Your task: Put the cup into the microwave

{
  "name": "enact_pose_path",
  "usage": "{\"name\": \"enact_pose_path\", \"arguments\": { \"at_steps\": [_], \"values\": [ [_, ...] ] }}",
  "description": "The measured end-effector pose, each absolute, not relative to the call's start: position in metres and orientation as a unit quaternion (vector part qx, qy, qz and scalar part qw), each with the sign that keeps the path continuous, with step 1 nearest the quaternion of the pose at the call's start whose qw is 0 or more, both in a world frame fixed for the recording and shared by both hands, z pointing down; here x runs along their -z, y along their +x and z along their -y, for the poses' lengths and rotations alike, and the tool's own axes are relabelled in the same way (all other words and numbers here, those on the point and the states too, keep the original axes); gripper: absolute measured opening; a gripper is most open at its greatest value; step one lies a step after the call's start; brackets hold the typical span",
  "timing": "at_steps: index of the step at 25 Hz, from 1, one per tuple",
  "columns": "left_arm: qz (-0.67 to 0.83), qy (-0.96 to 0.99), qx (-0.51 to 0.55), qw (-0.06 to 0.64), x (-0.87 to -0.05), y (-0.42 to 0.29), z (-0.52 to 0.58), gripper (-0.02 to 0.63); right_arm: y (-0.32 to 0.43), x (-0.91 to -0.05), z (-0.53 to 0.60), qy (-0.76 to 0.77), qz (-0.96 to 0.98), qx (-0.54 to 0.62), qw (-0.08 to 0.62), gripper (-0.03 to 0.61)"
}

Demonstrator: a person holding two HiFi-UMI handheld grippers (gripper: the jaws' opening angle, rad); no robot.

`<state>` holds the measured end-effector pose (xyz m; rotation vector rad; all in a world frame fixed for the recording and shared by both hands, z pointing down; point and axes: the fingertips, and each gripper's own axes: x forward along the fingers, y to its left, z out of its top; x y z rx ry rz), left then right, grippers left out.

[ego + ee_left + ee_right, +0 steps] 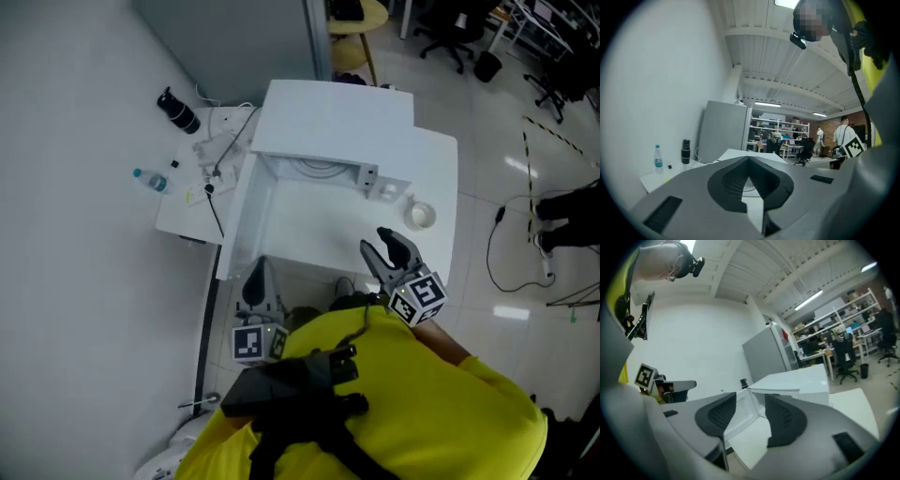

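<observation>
A small white cup [421, 216] stands on the white table [436, 169], to the right of the white microwave [333, 117]. The microwave door [246, 220] hangs open to the left, and the turntable [319, 169] shows inside. My right gripper [372, 237] is open and empty, near the table's front edge and short of the cup. From the right gripper view, its jaws [751, 401] frame the microwave [797, 380] and its door. My left gripper [258, 264] is shut and empty, low beside the open door. The left gripper view shows its jaws [749, 161] closed.
A lower white side table [187, 202] on the left carries a water bottle [150, 180], a black flask [178, 111] and cables. A small white item [386, 190] lies by the microwave's front right corner. Office chairs and cables are on the floor to the right.
</observation>
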<state>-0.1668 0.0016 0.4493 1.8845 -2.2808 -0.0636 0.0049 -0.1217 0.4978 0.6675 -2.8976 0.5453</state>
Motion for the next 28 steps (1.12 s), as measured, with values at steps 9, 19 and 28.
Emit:
{"name": "enact_pose_path", "arguments": {
  "at_steps": [9, 19, 28],
  "values": [
    [0.608, 0.783, -0.039, 0.122, -0.506, -0.101, 0.092, 0.277, 0.08, -0.508, 0.138, 0.392, 0.899, -0.192, 0.041, 0.13],
    [0.408, 0.893, -0.129, 0.142, -0.657, 0.062, 0.192, 0.59, 0.142, -0.519, 0.126, 0.51, 0.834, -0.209, 0.029, 0.129],
    [0.363, 0.899, -0.18, 0.168, -0.785, 0.163, 0.268, 0.614, 0.213, -0.565, 0.104, 0.581, 0.771, -0.257, 0.047, 0.129]
  ]
}}
